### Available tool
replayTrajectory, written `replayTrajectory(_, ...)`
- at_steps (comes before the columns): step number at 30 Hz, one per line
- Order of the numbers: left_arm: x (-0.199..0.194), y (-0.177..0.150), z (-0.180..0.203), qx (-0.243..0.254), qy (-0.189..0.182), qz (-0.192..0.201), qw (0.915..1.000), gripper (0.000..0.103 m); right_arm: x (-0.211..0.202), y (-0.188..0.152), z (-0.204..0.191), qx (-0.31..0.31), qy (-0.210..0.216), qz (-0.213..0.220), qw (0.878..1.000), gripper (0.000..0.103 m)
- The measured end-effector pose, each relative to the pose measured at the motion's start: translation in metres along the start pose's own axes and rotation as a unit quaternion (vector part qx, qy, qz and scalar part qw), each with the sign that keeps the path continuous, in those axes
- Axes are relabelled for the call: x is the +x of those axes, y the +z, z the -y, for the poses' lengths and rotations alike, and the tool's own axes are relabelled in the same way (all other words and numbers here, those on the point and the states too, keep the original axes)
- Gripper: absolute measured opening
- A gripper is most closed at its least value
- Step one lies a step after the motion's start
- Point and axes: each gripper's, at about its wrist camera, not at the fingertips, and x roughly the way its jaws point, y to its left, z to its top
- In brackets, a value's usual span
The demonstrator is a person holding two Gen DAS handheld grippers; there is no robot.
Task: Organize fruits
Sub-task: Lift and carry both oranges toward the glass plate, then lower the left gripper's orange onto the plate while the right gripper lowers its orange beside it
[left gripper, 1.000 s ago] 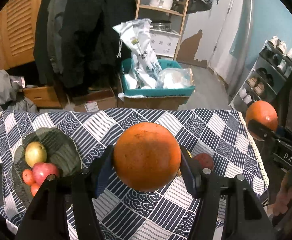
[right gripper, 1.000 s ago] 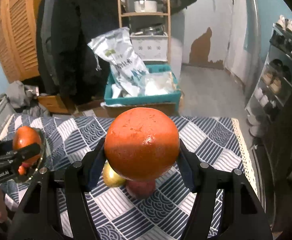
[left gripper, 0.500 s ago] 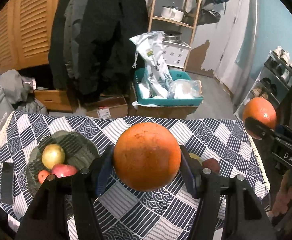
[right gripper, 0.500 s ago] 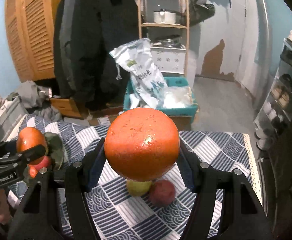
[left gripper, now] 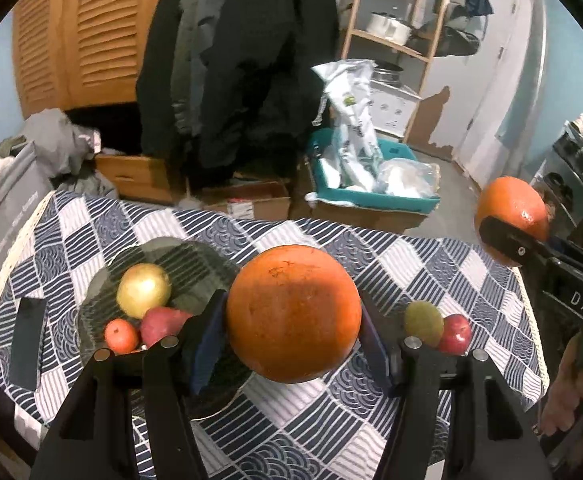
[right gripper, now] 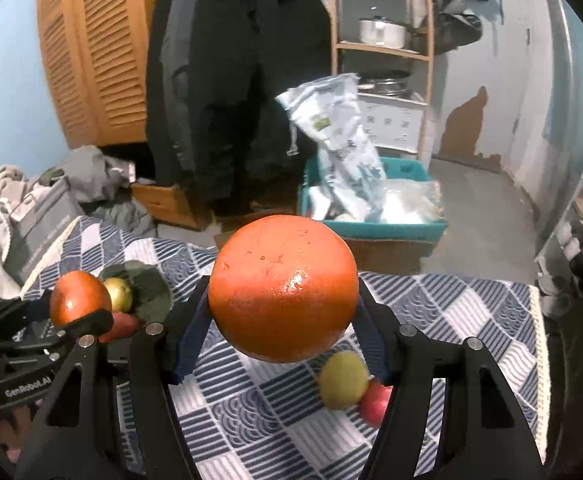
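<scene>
My left gripper (left gripper: 293, 316) is shut on a large orange (left gripper: 293, 314) and holds it above the table, just right of a dark glass plate (left gripper: 195, 260). The plate holds a yellow apple (left gripper: 143, 290), a red pear (left gripper: 163, 324) and a small orange fruit (left gripper: 121, 335). My right gripper (right gripper: 283, 290) is shut on a second large orange (right gripper: 283, 288), held above the table's right part; it also shows in the left wrist view (left gripper: 511, 220). A green-yellow fruit (right gripper: 343, 380) and a red apple (right gripper: 375, 400) lie on the cloth below it.
A blue-and-white patterned tablecloth (left gripper: 391, 264) covers the table. A dark phone (left gripper: 29, 342) lies near the left edge. Behind the table stand a teal crate with bags (left gripper: 367, 184), cardboard boxes, hanging coats and a wooden shelf.
Both grippers have lifted and pulled back with their oranges. The plate has shifted toward the middle of the left view.
</scene>
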Motion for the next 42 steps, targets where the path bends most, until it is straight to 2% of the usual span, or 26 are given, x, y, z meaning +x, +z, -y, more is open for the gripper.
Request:
replayTrajectory(22,0.03,-0.032,-0.077,-0.05,0.056,-0.048,0.996,0.064,0.072,0.007,-0.097,-0.054,0.062,-0.05,0.995,0.066)
replayTrajectory(37,0.065,-0.063,-0.111,-0.08,0.068,-0.12,0.9873,0.064,0.145,-0.025,-0.132,-0.069,0.112,-0.139,0.982,0.066)
replayTrajectory(42,0.07,-0.066,-0.111,-0.077,0.071,-0.125,0.9866,0.064,0.16,-0.037,-0.137,-0.077,0.116,-0.165,0.976,0.066)
